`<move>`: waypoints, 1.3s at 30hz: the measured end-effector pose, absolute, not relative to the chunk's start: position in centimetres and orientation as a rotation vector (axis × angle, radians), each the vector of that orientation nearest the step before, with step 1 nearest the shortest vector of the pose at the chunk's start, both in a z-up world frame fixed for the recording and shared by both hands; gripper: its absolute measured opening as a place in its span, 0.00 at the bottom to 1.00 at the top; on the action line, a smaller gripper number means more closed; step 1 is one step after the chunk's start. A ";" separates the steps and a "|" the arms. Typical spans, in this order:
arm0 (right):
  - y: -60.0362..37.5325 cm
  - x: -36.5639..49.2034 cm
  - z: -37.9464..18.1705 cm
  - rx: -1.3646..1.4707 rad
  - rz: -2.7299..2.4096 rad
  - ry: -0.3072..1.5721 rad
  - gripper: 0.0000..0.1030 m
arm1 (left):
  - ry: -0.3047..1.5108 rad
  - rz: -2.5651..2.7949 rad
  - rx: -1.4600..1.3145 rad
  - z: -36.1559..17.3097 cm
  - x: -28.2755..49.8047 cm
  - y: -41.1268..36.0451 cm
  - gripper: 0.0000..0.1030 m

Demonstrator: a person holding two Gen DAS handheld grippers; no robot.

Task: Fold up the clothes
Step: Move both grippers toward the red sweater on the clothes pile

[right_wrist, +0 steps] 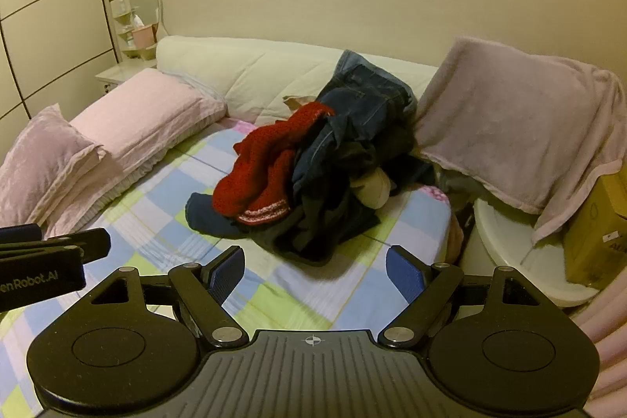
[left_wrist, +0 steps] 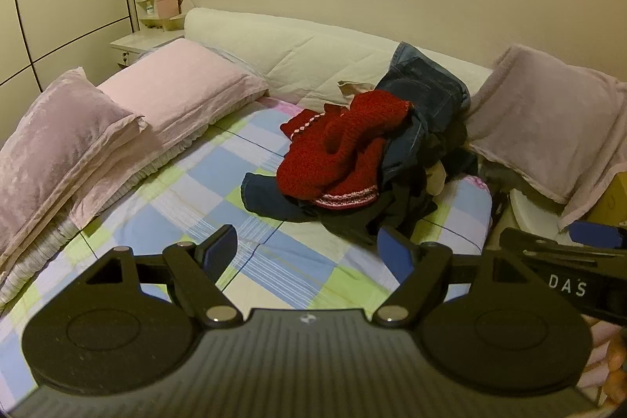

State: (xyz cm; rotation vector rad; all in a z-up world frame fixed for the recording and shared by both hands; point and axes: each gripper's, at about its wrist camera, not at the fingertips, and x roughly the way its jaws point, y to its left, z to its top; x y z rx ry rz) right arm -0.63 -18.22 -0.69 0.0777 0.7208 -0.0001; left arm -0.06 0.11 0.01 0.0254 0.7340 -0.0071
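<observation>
Left wrist view: both my tools, left tool point(left_wrist: 309, 253) and right tool point(right_wrist: 315, 271), hang spread wide, empty, near the clothes pile point(left_wrist: 368, 159). I'd pinch the red sweater point(left_wrist: 337, 151) on top by one edge.

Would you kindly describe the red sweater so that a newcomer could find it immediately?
Look at the bed with the checked sheet, then at the heap of clothes near its headboard. The red sweater lies on the heap's left side, over dark garments and beside blue jeans. It is the only red knit, with pink-and-white striped trim.
</observation>
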 end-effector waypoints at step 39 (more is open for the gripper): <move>-16.1 0.8 0.2 0.024 0.003 0.711 0.80 | 0.745 0.008 -0.039 -0.8 0.8 3.4 0.74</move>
